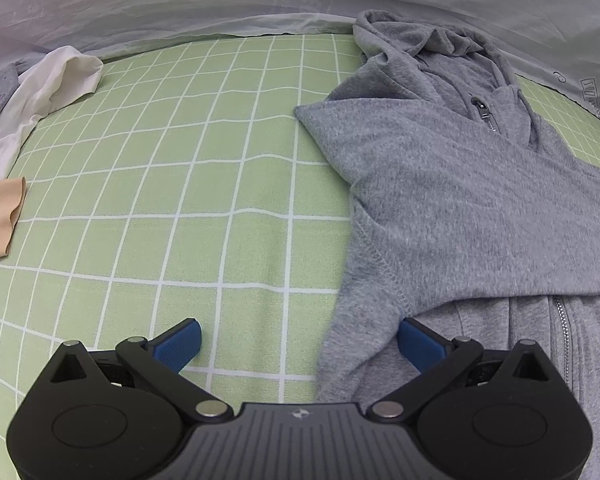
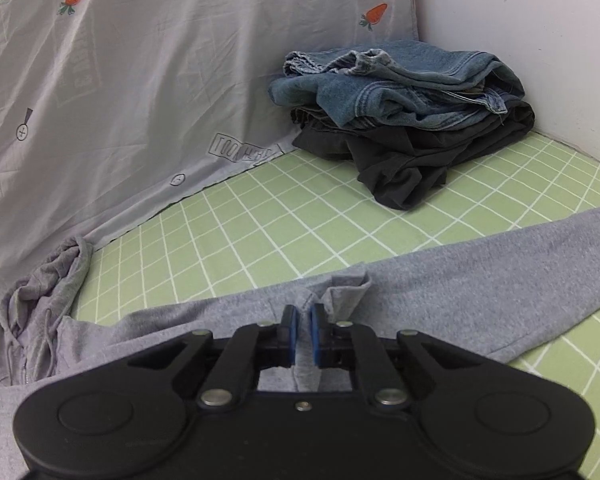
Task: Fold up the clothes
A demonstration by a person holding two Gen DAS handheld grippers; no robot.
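The grey hoodie [image 1: 460, 200] lies on the green checked sheet [image 1: 160, 200], filling the left wrist view from one to five o'clock, hood and zip pull at one o'clock. The left gripper [image 1: 300, 344] sits at six o'clock with its jaws spread wide, straddling the hoodie's edge and gripping nothing. The right gripper [image 2: 302, 334] has its jaws pinched narrow on a fold of the hoodie [image 2: 460, 280]. Only the right view shows the stack of jeans [image 2: 400, 80] on dark clothes [image 2: 420, 160] at one o'clock, and carrot prints with mirrored, unreadable lettering on the grey cover [image 2: 140, 100]. Only the left view shows the white garment [image 1: 48, 92] at ten o'clock.
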